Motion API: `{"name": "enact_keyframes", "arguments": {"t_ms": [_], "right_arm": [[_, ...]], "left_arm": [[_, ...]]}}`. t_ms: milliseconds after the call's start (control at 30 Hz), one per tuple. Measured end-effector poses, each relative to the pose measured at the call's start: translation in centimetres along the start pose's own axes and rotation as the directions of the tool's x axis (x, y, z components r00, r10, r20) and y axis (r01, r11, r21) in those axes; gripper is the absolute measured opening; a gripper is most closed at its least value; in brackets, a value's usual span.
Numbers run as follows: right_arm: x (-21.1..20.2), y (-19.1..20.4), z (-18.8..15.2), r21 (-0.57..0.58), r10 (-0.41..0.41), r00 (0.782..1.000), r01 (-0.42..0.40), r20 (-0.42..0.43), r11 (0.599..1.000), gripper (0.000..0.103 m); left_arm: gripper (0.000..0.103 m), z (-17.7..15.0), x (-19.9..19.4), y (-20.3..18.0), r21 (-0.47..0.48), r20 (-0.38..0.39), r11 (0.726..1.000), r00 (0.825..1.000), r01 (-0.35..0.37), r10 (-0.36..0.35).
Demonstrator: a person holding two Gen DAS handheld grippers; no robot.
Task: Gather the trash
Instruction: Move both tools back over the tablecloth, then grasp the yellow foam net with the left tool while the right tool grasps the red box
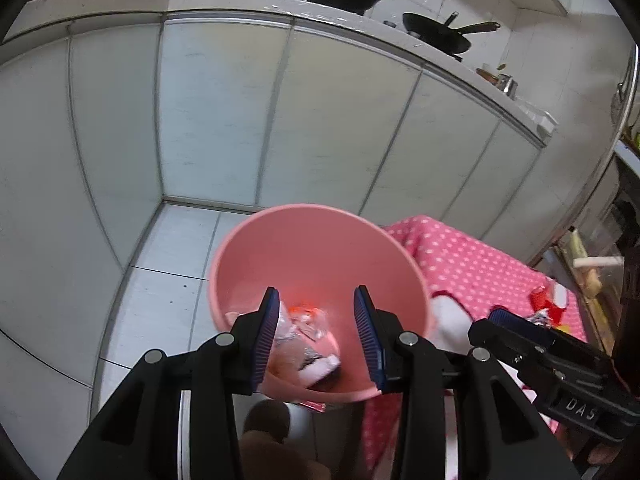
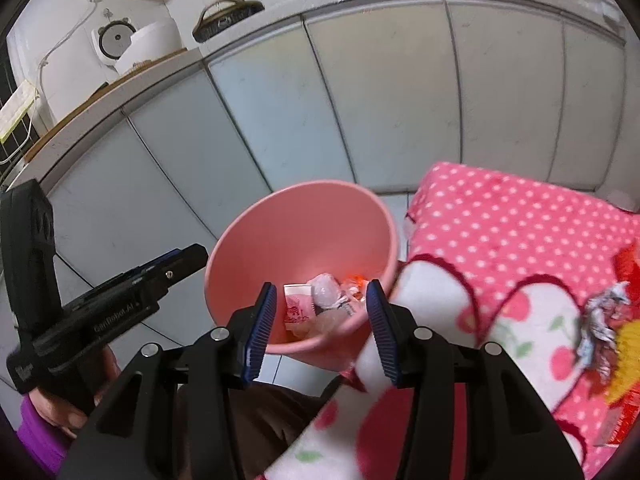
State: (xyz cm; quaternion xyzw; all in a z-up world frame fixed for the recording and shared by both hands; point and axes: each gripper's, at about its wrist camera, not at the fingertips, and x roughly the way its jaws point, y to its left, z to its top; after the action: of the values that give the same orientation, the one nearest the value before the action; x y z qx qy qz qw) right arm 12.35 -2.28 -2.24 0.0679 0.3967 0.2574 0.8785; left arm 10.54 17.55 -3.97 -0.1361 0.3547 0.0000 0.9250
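Pink bucket (image 2: 304, 236), crumpled wrappers (image 2: 328, 296) inside, floor-standing

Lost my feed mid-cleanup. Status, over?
Left gripper and right gripper open, empty, over the pink bin. Wrappers already inside. Crumpled foil wrapper on the polka-dot cloth. Nothing blocking.

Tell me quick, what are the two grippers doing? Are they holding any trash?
Left gripper: open, holding nothing, above the pink bin of trash.
Right gripper: open, holding nothing, also pointing at the bin.
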Motion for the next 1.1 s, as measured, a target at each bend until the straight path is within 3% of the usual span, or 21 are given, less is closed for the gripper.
{"name": "enact_keyframes", "arguments": {"t_ms": [267, 500, 633, 800, 967, 1100], "right_arm": [[-4.8, -3.0, -2.4, 0.015, -0.098, 0.995, 0.098, 0.033, 0.995, 0.047], [-9.6, -7.2, -5.7, 0.088, -0.196, 0.978, 0.190, 0.067, 0.978, 0.047], [-12.3, -10.3, -7.5, 0.150, -0.281, 0.956, 0.267, 0.080, 0.952, 0.047], [-14.1, -13.8, -9.4, 0.234, -0.329, 0.941, 0.305, 0.072, 0.923, 0.047], [-13.9, -15.8, -10.1, 0.274, -0.359, 0.932, 0.333, 0.049, 0.902, 0.047], [-13.0, -16.8, -10.7, 0.289, -0.366, 0.930, 0.344, 0.026, 0.893, 0.048]], "left_arm": [[0.038, -0.4, -1.8, -4.1, 0.082, 0.005, 0.994, 0.997, 0.073, -0.073], [0.038, -1.5, -3.1, -9.4, 0.210, 0.019, 0.965, 0.986, 0.158, -0.165], [0.038, -2.6, -3.2, -13.3, 0.286, -0.014, 0.930, 0.971, 0.232, -0.238], [0.038, -3.9, -2.4, -17.9, 0.358, -0.065, 0.887, 0.955, 0.292, -0.288], [0.038, -4.9, -1.0, -21.5, 0.385, -0.132, 0.854, 0.937, 0.350, -0.324], [0.038, -5.9, 0.1, -24.7, 0.420, -0.193, 0.812, 0.914, 0.405, -0.356]]}}
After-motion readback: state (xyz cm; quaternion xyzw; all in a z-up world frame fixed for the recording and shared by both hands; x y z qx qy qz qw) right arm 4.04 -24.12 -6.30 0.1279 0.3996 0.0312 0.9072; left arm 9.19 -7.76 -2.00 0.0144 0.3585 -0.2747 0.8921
